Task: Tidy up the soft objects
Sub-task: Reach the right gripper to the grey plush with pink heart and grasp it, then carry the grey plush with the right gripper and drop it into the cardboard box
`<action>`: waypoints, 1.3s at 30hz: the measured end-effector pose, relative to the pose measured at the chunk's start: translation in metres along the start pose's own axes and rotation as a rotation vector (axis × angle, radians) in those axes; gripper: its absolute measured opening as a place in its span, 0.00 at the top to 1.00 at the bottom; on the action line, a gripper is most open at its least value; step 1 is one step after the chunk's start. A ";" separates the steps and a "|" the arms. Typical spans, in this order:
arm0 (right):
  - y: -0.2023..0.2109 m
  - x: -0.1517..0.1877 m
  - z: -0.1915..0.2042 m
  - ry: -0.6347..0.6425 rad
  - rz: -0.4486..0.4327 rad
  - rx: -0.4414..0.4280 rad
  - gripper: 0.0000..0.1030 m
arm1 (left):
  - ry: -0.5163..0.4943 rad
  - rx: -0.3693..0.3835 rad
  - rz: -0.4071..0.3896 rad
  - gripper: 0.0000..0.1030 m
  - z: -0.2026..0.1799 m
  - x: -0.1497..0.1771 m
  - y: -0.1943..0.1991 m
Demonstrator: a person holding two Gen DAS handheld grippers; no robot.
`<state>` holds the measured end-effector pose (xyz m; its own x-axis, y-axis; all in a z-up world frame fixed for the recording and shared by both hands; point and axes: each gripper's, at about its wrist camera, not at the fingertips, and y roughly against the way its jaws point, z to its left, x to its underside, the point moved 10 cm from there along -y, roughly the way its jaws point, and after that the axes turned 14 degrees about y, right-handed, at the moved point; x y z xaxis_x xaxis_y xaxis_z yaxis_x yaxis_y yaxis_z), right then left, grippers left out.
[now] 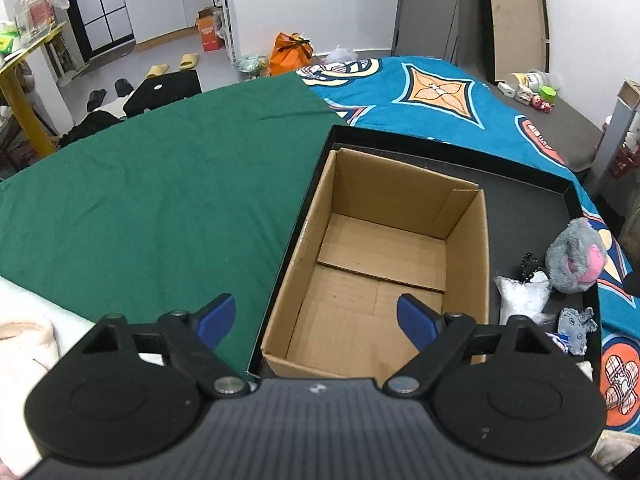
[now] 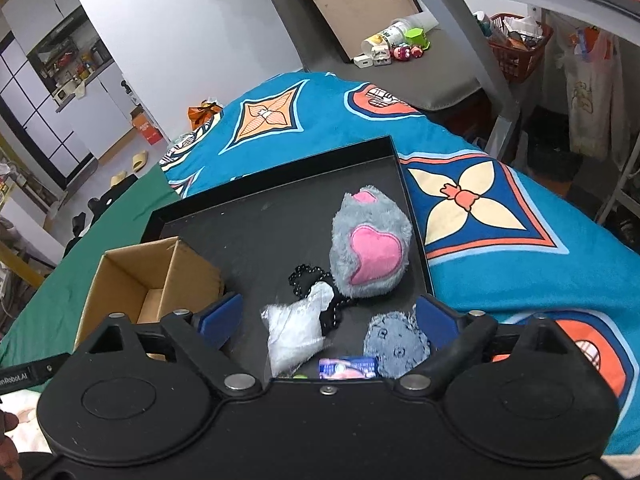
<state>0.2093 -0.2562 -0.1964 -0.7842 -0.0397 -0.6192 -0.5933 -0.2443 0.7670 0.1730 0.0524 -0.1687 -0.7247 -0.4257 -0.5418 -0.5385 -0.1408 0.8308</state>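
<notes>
Bedding in teal, orange and navy (image 2: pixel 500 248) and a green cloth (image 1: pixel 152 208) cover the surface where a shallow black tray (image 2: pixel 280 208) sits, in a lived-in room with slippers and bags on the floor beyond.

Both hand-held grippers point steeply down at the tray. The left gripper (image 1: pixel 316 320) has its blue-padded jaws spread wide with nothing between them; its left finger hangs over the green cloth and its right finger over the inside of an open cardboard box (image 1: pixel 384 264), which stands empty in the tray's left part. The right gripper (image 2: pixel 330 316) is likewise spread wide and grips nothing, its fingers framing the soft things lying on the tray's right part without pressing on any.

Nearest between those fingers lies a white shiny pouch (image 2: pixel 296 332), with a flat grey fabric toy (image 2: pixel 396 342) to its right, close to the right finger. A small blue-and-pink packet (image 2: pixel 348 368) shows at the near edge, partly hidden by the gripper body. A black beaded piece (image 2: pixel 308 280) lies touching the pouch on its far side. Just beyond it rests a round grey plush toy (image 2: pixel 370 248) with a pink heart patch, near the tray's right rim.

Farther off, a dark low table (image 2: pixel 432 80) holds small pots and figurines.
</notes>
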 end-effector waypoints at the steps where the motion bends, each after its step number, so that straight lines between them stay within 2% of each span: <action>1: -0.003 -0.002 -0.001 -0.003 0.000 0.001 0.11 | 0.000 -0.005 0.002 0.20 0.001 0.000 -0.003; 7: -0.023 -0.007 -0.012 -0.044 0.002 0.004 0.14 | -0.004 -0.040 0.007 0.24 0.005 -0.001 -0.020; 12: -0.040 -0.002 -0.020 -0.076 0.008 0.011 0.14 | -0.002 -0.057 0.024 0.32 0.010 0.001 -0.034; 17: -0.052 -0.002 -0.030 -0.113 0.008 0.033 0.20 | -0.013 -0.065 0.034 0.36 0.010 0.001 -0.046; 20: -0.061 -0.002 -0.033 -0.126 0.013 0.018 0.23 | -0.016 -0.065 0.041 0.40 0.008 0.000 -0.053; 34: -0.101 0.007 -0.030 -0.092 0.090 0.044 0.23 | -0.013 -0.067 0.065 0.61 0.002 -0.004 -0.075; 36: -0.103 0.006 -0.033 -0.098 0.080 0.055 0.27 | -0.006 -0.067 0.065 0.65 0.004 -0.004 -0.074; 37: -0.103 0.005 -0.034 -0.103 0.072 0.055 0.34 | -0.003 -0.065 0.065 0.65 0.005 -0.004 -0.073; 38: -0.103 0.004 -0.034 -0.102 0.069 0.057 0.47 | 0.001 -0.063 0.065 0.66 0.005 -0.005 -0.072; 39: -0.103 0.005 -0.034 -0.098 0.072 0.059 0.51 | 0.004 -0.060 0.065 0.67 0.006 -0.005 -0.071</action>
<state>0.2728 -0.2638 -0.2837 -0.8375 0.0407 -0.5449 -0.5421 -0.1862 0.8194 0.2122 0.0696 -0.2256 -0.7557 -0.4390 -0.4860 -0.4633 -0.1661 0.8705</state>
